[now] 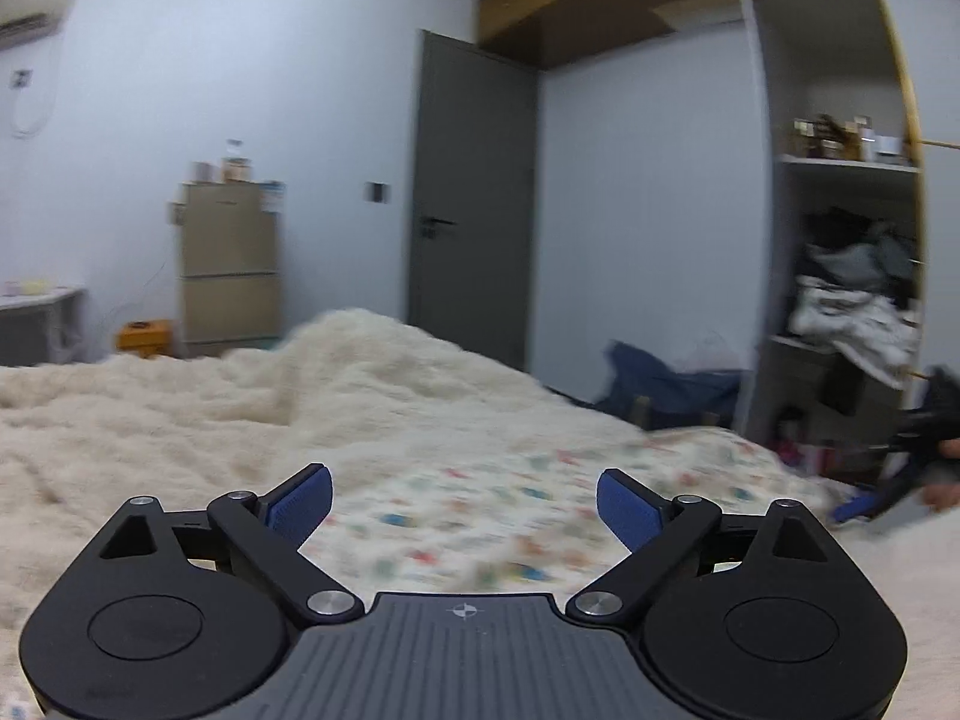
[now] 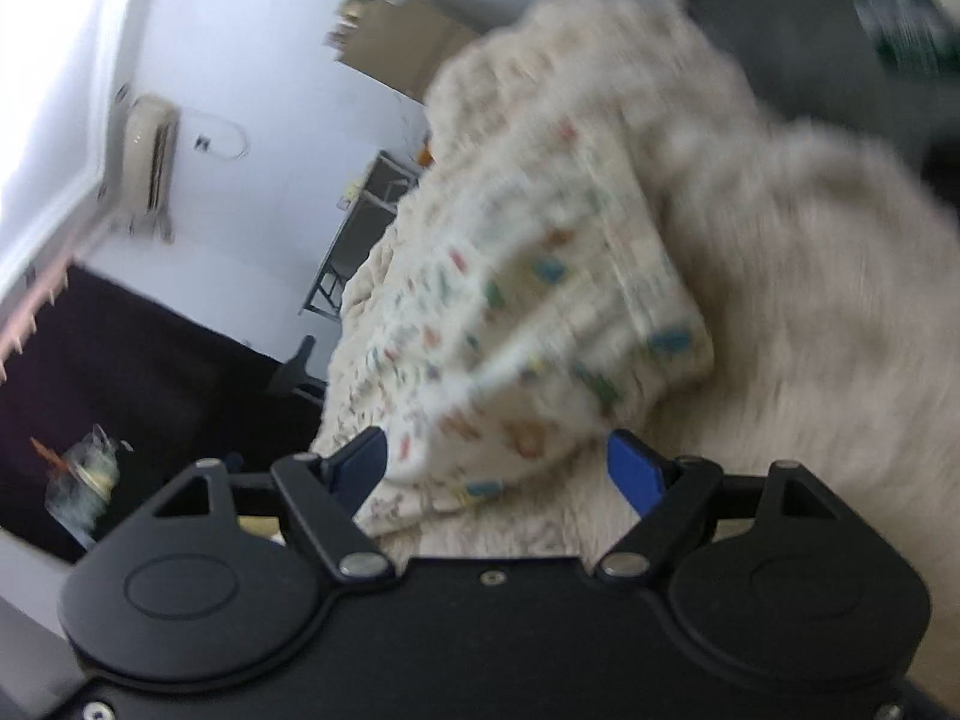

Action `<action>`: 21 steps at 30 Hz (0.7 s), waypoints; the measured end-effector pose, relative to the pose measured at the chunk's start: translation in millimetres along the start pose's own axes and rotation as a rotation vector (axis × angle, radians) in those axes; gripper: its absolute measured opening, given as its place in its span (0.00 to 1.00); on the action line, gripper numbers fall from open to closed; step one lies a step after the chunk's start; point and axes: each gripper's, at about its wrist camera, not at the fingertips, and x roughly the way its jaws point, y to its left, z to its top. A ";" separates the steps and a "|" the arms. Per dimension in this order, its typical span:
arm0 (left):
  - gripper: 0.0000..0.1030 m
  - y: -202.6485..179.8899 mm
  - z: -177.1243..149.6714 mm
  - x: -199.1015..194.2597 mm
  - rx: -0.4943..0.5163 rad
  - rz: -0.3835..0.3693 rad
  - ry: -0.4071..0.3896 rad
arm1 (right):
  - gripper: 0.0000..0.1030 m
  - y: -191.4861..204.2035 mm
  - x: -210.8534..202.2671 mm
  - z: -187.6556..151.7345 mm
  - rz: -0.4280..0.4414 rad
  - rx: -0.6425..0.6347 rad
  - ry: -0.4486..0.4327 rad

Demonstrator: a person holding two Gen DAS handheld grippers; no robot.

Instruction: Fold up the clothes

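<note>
So my left gripper has its jaws spread wide with nothing between them, just hanging over the bed. Below it lies the patterned cloth, a cream piece with little coloured prints, spread out on the fluffy cream blanket that covers the bed. The blanket is bunched into a hump further back, toward the grey door. Off at the right edge of that left view I can see my right gripper down low by the far edge of the cloth, with a bit of the hand behind it. From the right wrist view everything is tilted and pretty blurry, but my right gripper also has its jaws apart, and the patterned cloth sits right in front of them, with a corner of it reaching into the gap. I can't see the blue pads pressing on it, so it looks released, not clamped. The cloth looks partly folded over on itself there, with a thicker doubled edge on its right side. Around the room there's a beige fridge against the wall and an open wardrobe with clothes piled on a shelf.
</note>
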 end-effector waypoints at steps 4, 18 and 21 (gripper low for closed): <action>0.94 -21.9 -8.5 13.3 0.016 -0.073 0.052 | 0.71 -38.8 4.9 -5.0 0.083 0.240 -0.118; 0.81 -65.9 -9.1 71.7 0.107 -0.168 0.143 | 0.33 -28.4 68.3 21.4 0.060 0.330 -0.396; 0.80 -68.0 -17.3 78.1 0.099 -0.191 0.183 | 0.24 -8.2 66.8 29.5 0.011 0.272 -0.448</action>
